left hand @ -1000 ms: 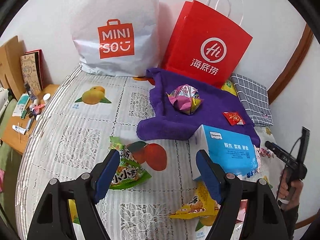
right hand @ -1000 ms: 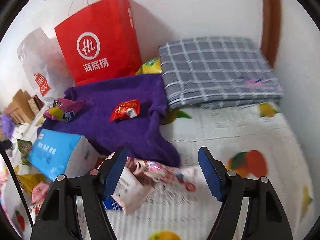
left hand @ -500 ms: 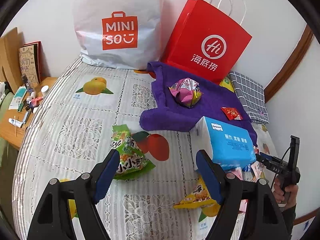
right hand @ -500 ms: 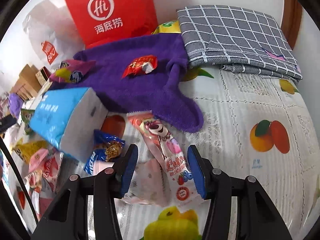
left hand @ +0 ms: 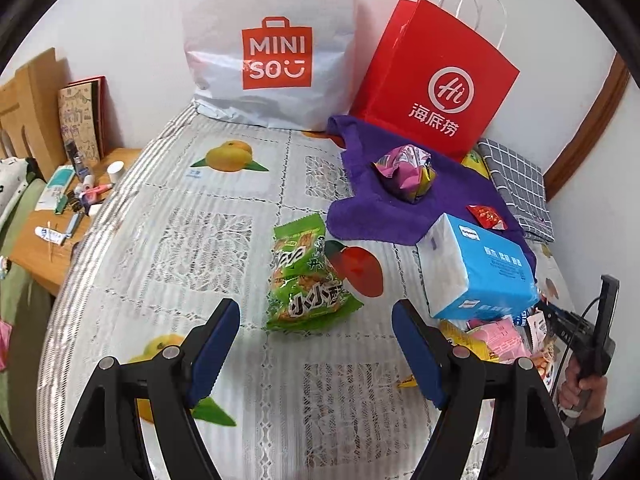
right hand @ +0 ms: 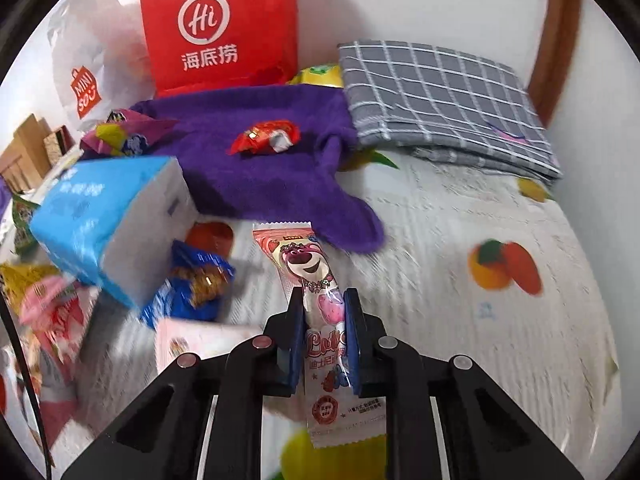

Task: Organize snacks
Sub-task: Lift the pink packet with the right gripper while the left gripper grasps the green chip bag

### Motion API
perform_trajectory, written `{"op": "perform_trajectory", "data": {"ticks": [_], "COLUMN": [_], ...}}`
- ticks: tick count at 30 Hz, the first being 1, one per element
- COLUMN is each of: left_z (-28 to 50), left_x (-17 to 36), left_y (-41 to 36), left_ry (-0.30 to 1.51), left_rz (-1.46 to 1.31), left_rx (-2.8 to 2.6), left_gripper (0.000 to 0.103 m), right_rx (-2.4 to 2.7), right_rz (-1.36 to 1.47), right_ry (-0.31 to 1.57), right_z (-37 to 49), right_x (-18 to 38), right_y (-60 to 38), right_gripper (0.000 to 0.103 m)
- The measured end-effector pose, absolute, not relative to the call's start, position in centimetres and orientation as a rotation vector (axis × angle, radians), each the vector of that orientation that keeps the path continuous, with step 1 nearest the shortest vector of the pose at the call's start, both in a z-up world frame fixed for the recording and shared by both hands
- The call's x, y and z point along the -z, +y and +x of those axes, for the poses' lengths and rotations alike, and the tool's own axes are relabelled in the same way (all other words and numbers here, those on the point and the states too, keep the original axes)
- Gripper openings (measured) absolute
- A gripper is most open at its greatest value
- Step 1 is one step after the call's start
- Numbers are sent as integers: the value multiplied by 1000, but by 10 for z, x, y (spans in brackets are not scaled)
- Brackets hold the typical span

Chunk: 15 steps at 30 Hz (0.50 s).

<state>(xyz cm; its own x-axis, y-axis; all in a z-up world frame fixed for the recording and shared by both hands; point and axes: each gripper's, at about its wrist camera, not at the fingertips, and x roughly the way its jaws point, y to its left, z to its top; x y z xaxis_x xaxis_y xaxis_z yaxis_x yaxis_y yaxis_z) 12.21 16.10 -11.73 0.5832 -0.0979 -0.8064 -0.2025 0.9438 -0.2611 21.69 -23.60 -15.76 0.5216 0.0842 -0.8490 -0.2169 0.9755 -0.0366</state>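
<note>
R gripper (right hand: 323,336) pinches pink bear snack stick (right hand: 316,300) mid-length, long axis pointing up-frame twd purple towel (right hand: 256,168); L gripper (left hand: 316,344) spread, idle.

Left tongs (left hand: 316,334) spread wide, low over the table; right tongs (right hand: 325,300) clamped tight, a hand (left hand: 585,390) behind.

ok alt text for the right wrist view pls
The right gripper is shut on a pink bear-print snack stick above a fruit-print tablecloth. Left lies a blue tissue pack; behind, a purple towel holds a red candy.
</note>
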Motion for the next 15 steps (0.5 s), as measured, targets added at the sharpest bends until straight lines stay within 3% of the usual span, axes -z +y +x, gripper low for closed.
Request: {"op": "perform_trajectory", "data": {"ticks": [12,15], "left_z": [165,165], "left_x": [164,167], "left_y": [143,143], "left_ry": [976,967], "left_rz": [-209,-198], "left_rx": [-161,-188], "left_gripper": [75,60], "right_rx": [-157,-160], "right_rz": [-59,-48], "right_ry": [1020,1021], "right_z": [213,215], "right_x": [161,161], "right_y": [-243,-244], "right_gripper": [19,20]}}
